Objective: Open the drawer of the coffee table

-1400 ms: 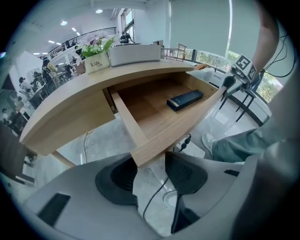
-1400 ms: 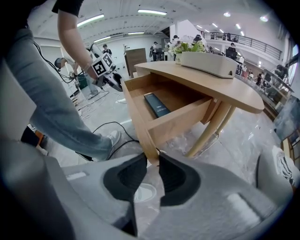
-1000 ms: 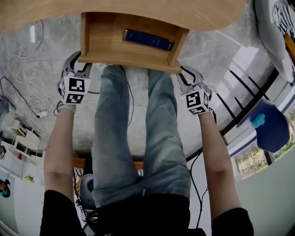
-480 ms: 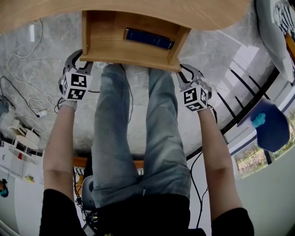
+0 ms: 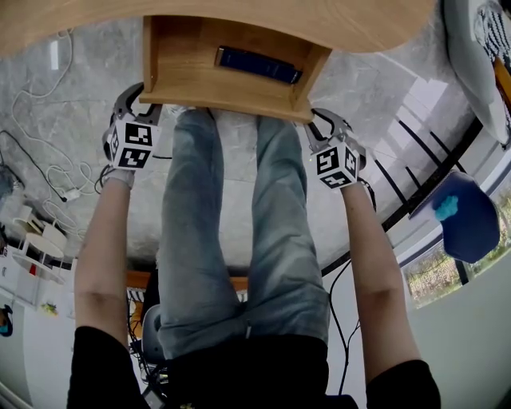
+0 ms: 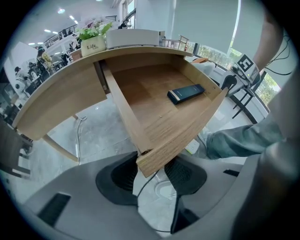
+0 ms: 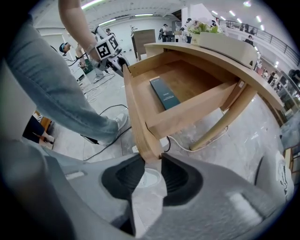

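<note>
The wooden coffee table (image 5: 239,17) has its drawer (image 5: 223,89) pulled out toward me, open, with a dark blue flat box (image 5: 257,66) lying inside. My left gripper (image 5: 137,104) is at the drawer front's left corner. In the left gripper view the drawer's corner (image 6: 154,159) sits between the pads of the left gripper (image 6: 152,169), which press on it. My right gripper (image 5: 323,128) is at the right corner. There the front panel's edge (image 7: 147,145) stands between the pads of the right gripper (image 7: 151,166); its jaws are opening but still touch the wood.
The person's legs in jeans (image 5: 231,208) stand between the two grippers, right under the drawer front. White cables (image 5: 44,152) trail over the marble floor at the left. A blue seat (image 5: 463,216) is at the right. A planter box (image 6: 93,44) stands on the tabletop.
Both grippers have shifted slightly toward the table, staying at the drawer's front corners. The drawer stays open about as far as before.
</note>
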### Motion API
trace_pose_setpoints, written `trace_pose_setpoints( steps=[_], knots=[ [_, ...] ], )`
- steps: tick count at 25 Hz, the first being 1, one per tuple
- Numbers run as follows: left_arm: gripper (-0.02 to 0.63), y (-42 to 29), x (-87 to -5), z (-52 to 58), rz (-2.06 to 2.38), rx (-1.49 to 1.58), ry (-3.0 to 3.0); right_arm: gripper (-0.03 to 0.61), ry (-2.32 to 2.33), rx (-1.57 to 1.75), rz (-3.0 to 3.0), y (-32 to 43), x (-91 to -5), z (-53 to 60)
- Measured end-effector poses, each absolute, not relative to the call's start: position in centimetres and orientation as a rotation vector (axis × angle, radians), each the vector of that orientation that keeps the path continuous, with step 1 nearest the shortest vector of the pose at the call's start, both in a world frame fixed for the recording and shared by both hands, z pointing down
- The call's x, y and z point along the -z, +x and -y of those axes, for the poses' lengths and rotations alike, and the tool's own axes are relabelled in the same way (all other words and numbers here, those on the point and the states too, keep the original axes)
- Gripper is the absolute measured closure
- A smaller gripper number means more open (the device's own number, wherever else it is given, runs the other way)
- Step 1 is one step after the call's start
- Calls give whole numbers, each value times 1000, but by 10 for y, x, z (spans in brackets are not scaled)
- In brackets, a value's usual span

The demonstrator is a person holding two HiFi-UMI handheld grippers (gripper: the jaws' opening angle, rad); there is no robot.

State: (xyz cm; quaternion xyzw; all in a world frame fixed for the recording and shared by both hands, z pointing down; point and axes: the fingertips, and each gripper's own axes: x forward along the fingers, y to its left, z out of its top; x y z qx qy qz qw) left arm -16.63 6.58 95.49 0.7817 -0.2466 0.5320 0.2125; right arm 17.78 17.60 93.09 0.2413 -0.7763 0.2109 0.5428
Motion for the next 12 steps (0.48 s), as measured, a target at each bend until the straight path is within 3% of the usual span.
trace_pose_setpoints(
  steps=[12],
  knots=[
    [430,-169,-940,-70,710,-1416,2050,425,460,-570,1741,178,-912,-185]
  ],
)
